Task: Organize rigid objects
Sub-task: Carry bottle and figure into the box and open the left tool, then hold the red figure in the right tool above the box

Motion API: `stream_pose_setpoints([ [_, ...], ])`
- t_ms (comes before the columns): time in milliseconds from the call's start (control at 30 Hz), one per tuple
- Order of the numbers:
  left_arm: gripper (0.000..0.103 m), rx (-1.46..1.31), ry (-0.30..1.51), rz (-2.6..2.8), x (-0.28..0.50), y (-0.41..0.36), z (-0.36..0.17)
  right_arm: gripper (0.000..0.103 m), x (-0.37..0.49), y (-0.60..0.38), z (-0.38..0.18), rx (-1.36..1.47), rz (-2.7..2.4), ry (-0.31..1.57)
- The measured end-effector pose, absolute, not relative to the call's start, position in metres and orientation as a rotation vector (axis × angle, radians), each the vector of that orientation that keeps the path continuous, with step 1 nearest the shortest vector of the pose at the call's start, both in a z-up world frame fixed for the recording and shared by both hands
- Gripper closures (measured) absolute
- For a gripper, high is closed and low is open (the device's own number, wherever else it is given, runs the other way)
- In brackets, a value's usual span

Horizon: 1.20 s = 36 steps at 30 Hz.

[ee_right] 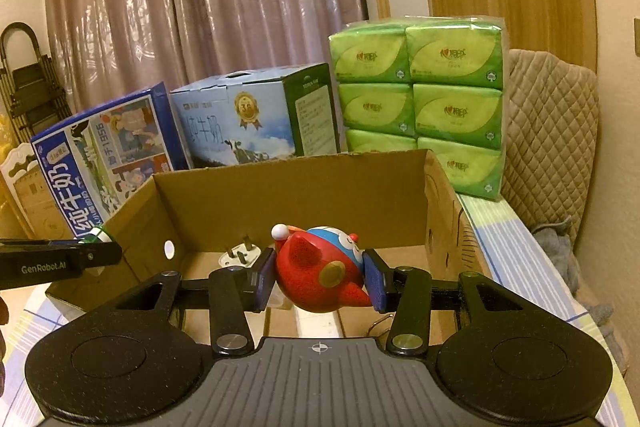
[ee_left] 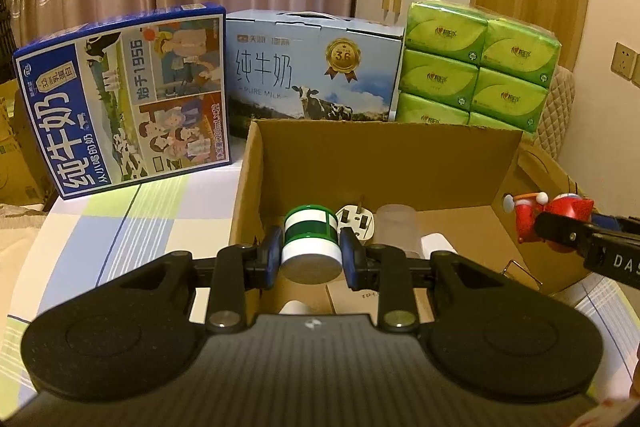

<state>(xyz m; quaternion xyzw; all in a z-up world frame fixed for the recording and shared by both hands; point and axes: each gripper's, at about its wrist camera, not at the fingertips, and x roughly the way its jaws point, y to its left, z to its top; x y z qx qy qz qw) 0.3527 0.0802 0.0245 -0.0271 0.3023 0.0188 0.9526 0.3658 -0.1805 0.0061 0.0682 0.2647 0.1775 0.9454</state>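
— While held over the cardboard box [ee_left: 384, 163], why clamped so squarely, that green-and-white jar [ee_left: 311, 241]?
— Gripped across its round body by the left gripper [ee_left: 311, 255], both blue pads [ee_left: 273, 247] pressing on opposite sides; probably to keep it from rolling out on the way down. Hangs above the box's near-left corner, off the floor, tilted so the pale flat end faces the camera.
— And the right gripper [ee_right: 319, 281]?
— Clenched on the red figurine [ee_right: 320, 269], pads on its two flanks. Suspended above the box's near-right part, lying sideways, not upright. Likely held by the widest, firmest part, since the small limbs offer no purchase.
— Looks of the figurine?
— Glossy red shell, a blue-and-white cartoon face with a red nose, a white-tipped knob on top, a gold disc on the side. Hard plastic by the sheen, so no give expected under the pads.
— Looks of the jar?
— Short cylinder, white bands around a dark green one, green rim at the far end.
— Anything already inside the box?
— Resting on the box's floor toward the back: a white wall plug [ee_left: 355, 221] with prongs up, a frosted translucent cup [ee_left: 398, 227] just beside it. Suggests a shared bin for hard items, both held pieces apparently bound for the free floor.
— Behind the box?
— Two milk cartons [ee_left: 316, 71] and a green tissue pack [ee_left: 478, 67], standing beyond the box's back wall.
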Motion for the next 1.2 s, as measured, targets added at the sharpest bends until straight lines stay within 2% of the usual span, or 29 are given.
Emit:
stream_pose_setpoints([
  [1200, 0.077, -0.056, 0.623, 0.037, 0.3539, 0.0776, 0.0244, 0.060, 0.3672, -0.1804, 0.0024, 0.138, 0.362, 0.545],
])
